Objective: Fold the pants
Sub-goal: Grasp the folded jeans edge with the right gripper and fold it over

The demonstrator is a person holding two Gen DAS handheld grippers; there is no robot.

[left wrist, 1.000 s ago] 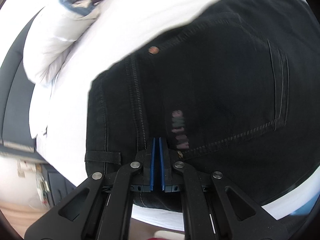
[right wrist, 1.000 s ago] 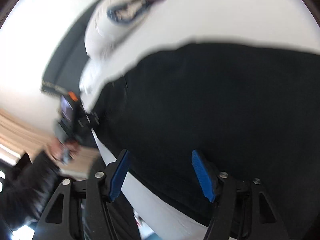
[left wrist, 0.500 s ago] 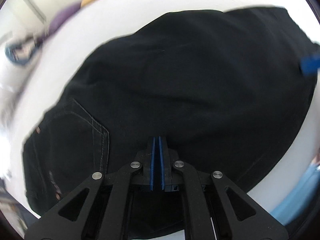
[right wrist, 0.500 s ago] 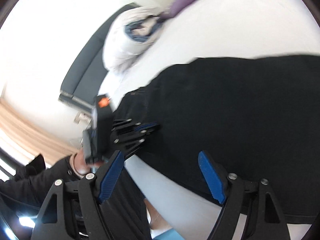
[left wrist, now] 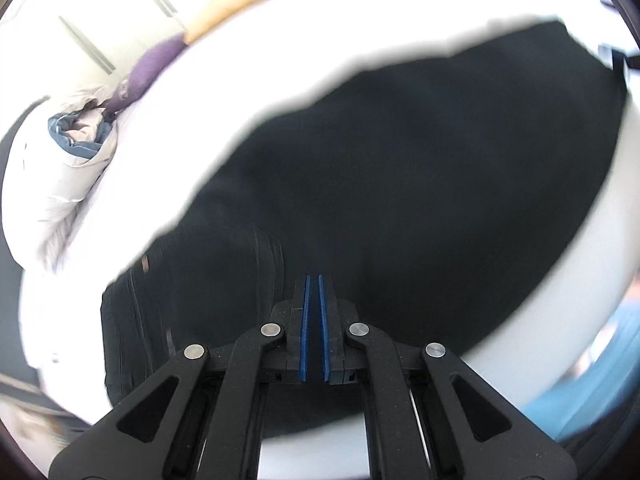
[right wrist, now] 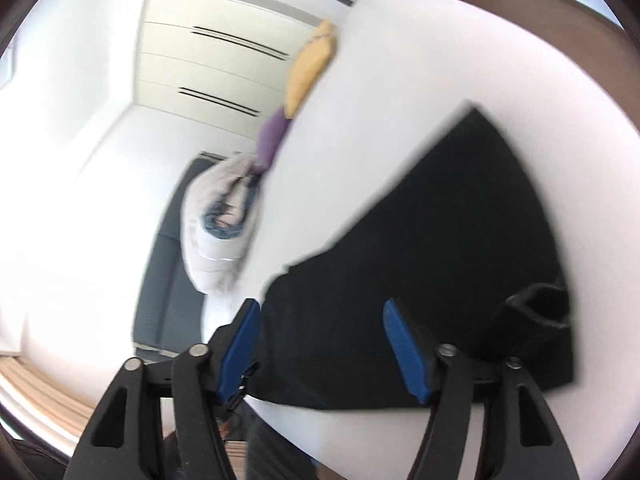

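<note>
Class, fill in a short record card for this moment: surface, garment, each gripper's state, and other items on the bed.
surface: white bed
garment: black pants lying on the bed
left gripper: pads nearly together, apparently pinching the pants
right gripper: open, above the pants' edge
other items: white puffy jacket, purple cushion, yellow cushion

Black pants on white bed; blue-padded fingers; purple, yellow cushions.

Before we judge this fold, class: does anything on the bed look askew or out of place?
Yes. In the right wrist view the black pants lie mostly flat on the white bed, but one corner bunches up in a lump at the right edge, beside the open right tongs.
</note>
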